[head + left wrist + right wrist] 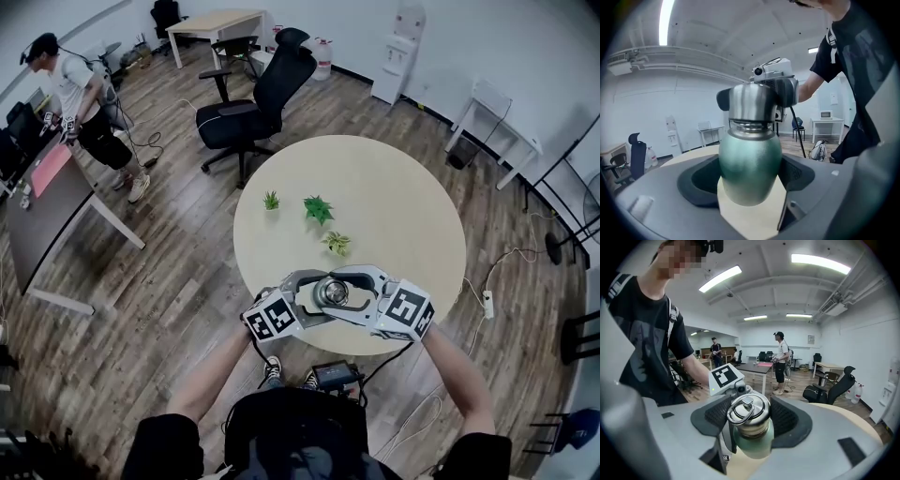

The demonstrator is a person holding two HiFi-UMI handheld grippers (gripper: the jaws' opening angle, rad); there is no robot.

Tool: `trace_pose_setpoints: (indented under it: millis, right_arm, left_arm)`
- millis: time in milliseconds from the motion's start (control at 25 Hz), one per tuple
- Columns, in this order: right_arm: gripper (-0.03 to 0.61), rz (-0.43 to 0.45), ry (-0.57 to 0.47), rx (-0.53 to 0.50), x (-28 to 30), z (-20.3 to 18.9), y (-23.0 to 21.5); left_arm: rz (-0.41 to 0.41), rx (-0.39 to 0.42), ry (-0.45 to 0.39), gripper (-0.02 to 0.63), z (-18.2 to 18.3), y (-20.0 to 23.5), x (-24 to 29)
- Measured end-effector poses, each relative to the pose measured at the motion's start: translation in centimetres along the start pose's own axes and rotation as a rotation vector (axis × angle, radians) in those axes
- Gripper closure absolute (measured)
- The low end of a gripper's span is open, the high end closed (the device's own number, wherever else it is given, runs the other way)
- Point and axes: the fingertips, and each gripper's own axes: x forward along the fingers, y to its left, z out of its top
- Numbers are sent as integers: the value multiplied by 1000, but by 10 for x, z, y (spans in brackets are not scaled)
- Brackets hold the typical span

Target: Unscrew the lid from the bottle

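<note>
A green metal bottle with a steel lid is held upright over the front edge of the round table. My left gripper is shut on the bottle's green body, with a dark pad on each side. In the right gripper view, my right gripper is shut on the lid, whose ring handle lies on top. In the head view both grippers meet from either side, the left gripper and the right gripper, with the lid between them. Threads show under the lid.
Three small potted plants stand mid-table beyond the bottle. A black office chair sits at the table's far side. A desk and a standing person are at the left. A power strip and cable lie on the floor at the right.
</note>
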Motion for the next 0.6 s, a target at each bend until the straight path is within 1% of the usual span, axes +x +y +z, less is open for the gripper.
trace_pose_setpoints:
  millis: [80,160,280,360,440,600]
  right_arm:
    - [314,-20,-49,32,-4,6,-5]
    - [315,-58,-97,67,-10,10,-15]
    - [314,-136,-229,159,-26,24,-30]
    - [314,-217,-326,225,-38,30,-44]
    - [314,-311,-397,273,-48,29,-57]
    - [314,-460,-457,320,-60,15,-70]
  left_arm:
    - [5,-6,-5,244,-1,0,-1]
    - [29,-21,-15,244,-1,2,-1]
    - [83,-67,-22,244,-6,8,-1]
    - [134,-108,-30,244,-10,16,-3]
    - [197,-150,-46,244,-12,27,-9]
    - [330,-215,-81,244,-10,46,-25]
